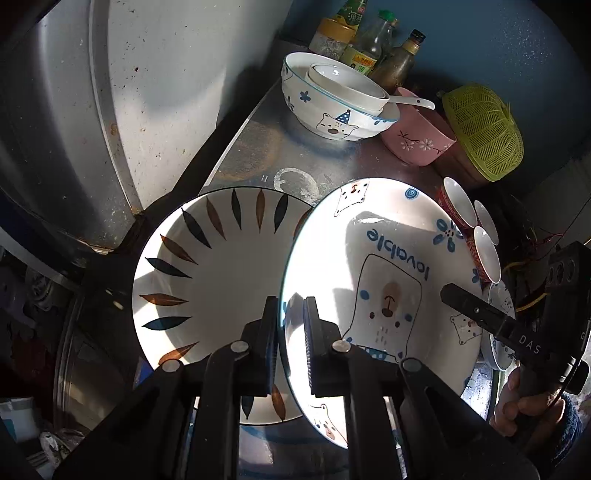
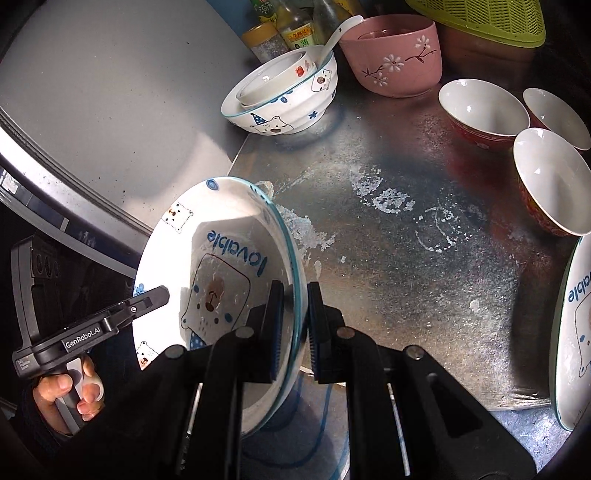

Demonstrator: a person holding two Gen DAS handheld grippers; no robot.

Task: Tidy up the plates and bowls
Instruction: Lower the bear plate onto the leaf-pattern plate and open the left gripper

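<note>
Left wrist view: left gripper point(image 1: 291, 343) and right gripper point(image 2: 296, 328) both clamp bear plate's point(image 1: 388, 266) opposite rims | leaf plate point(image 1: 221, 280) beneath | stacked bowls point(image 2: 284, 92), pink bowl point(image 2: 395, 55), three red bowls point(image 2: 484, 110) ahead on counter point(image 2: 406, 240).

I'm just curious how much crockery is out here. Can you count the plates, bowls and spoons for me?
Plates: 3 (leaf plate, held bear plate, second bear plate)
Bowls: 6 (bear bowl, nested bowl inside it, pink bowl, three red bowls); more may be nested unseen
Spoons: 1 (white spoon)
Total: 10
</note>
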